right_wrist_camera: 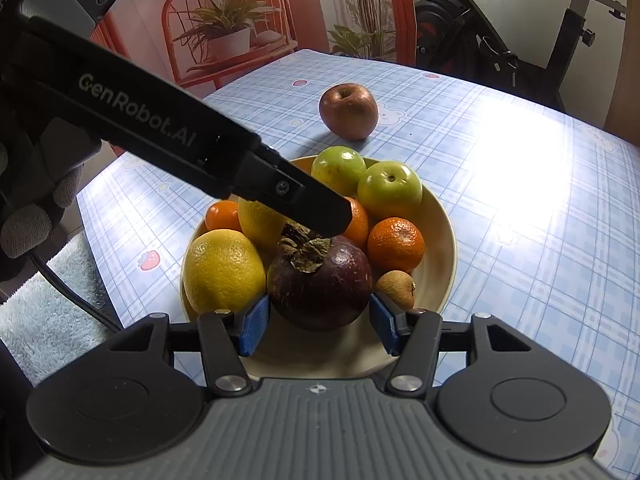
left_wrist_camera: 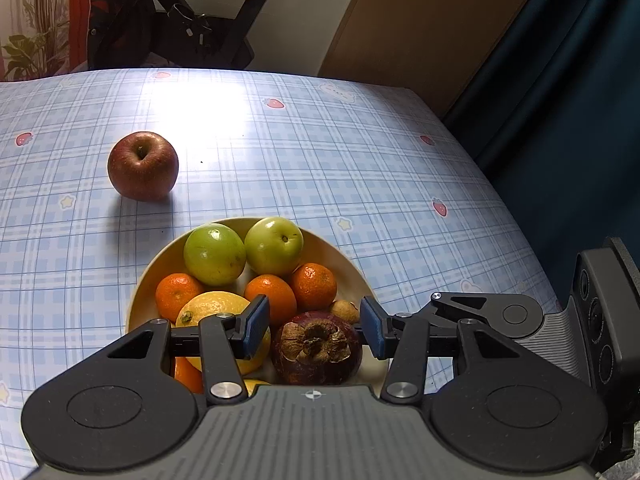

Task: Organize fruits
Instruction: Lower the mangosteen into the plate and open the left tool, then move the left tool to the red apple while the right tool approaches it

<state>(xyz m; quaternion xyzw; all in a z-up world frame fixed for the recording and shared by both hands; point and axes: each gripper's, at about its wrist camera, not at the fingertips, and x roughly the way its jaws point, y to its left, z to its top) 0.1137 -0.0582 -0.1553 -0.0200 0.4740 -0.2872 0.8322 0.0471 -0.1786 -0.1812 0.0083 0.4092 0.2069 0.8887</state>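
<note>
A cream bowl (right_wrist_camera: 440,256) holds two green apples (right_wrist_camera: 389,191), several oranges (right_wrist_camera: 396,244), two lemons (right_wrist_camera: 224,270), a small brown fruit (right_wrist_camera: 396,288) and a dark purple mangosteen (right_wrist_camera: 320,284). My right gripper (right_wrist_camera: 318,326) is open, its blue pads on either side of the mangosteen at the bowl's near rim. My left gripper (left_wrist_camera: 314,330) is open and hovers over the bowl (left_wrist_camera: 344,264), above the mangosteen (left_wrist_camera: 318,348); its body crosses the right wrist view (right_wrist_camera: 224,160). A red apple (left_wrist_camera: 143,166) lies on the table beyond the bowl.
The table (left_wrist_camera: 360,168) has a blue plaid cloth; its right edge falls to a dark curtain (left_wrist_camera: 560,100). An exercise bike (right_wrist_camera: 500,40) and a red chair with a potted plant (right_wrist_camera: 228,36) stand beyond the far edge. A fluffy cloth (right_wrist_camera: 44,304) lies at left.
</note>
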